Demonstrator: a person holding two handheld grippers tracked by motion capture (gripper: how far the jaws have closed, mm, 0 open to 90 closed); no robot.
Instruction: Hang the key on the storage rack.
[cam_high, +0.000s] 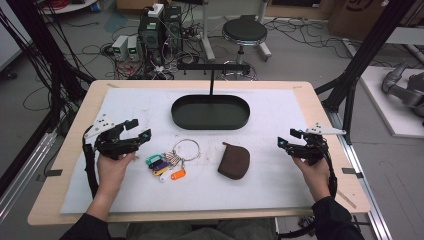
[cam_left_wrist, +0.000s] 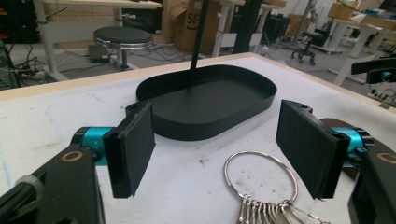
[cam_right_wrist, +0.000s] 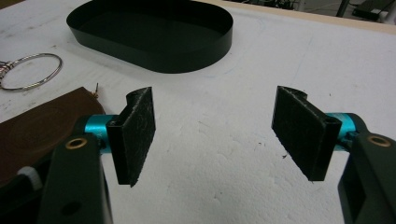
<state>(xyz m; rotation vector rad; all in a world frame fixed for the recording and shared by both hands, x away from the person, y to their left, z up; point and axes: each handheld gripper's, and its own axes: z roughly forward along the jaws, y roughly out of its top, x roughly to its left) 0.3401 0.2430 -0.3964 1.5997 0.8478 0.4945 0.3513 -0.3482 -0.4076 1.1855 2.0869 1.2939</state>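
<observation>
I see open white mat on the desk around both hands, with bare wood only at the rim. The black tray sits at the far middle, well apart from either tongs, and a thin post rises behind it. My left tongs hang released, jaws wide with nothing between them, near the left edge of the mat. The keys lie just right of them; in the left gripper view the ring lies on the mat below and ahead of the gap between the jaws. The brown pouch lies between the keys and my right tongs, which are also released over bare mat, the pouch just beside their left jaw
</observation>
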